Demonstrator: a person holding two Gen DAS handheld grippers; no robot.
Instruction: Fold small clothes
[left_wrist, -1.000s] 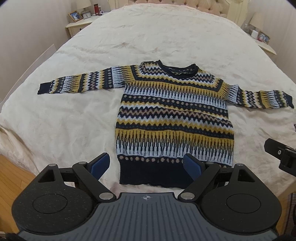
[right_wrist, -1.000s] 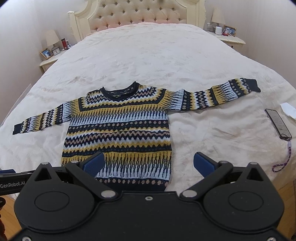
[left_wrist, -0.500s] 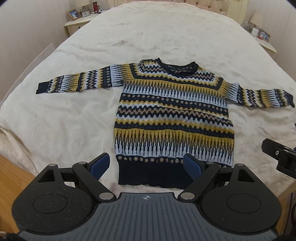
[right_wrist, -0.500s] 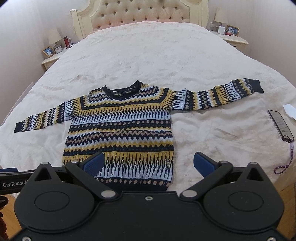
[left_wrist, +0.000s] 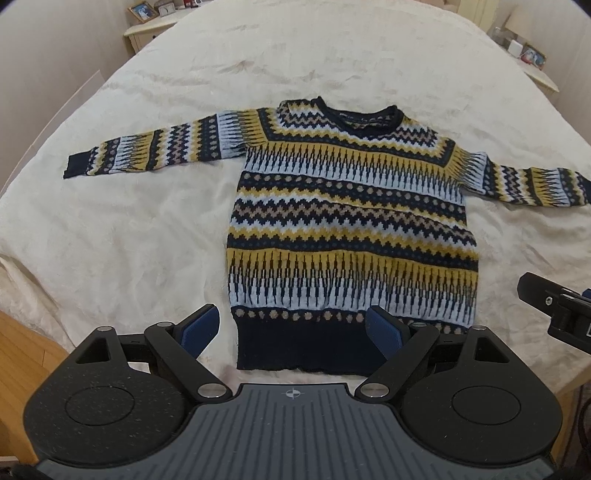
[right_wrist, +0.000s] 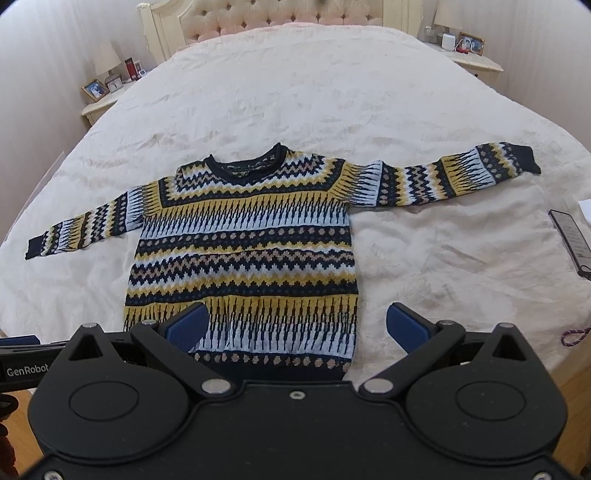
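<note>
Fingers on both my grippers are spread wide, gripping nothing. Left gripper (left_wrist: 291, 328) hangs over the sweater's (left_wrist: 351, 229) dark hem, right gripper (right_wrist: 295, 325) over its lower right corner. Sweater's lying flat on the bed (right_wrist: 295, 92), front up, sleeves out to both sides, neck toward the headboard (right_wrist: 280, 14). Phone (right_wrist: 570, 242) sits off near the right edge.

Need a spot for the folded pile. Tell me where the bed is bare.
Bare bedspread between the sweater collar and headboard, and under each spread sleeve beside the body. Crowded at the right edge, where the phone lies.
</note>
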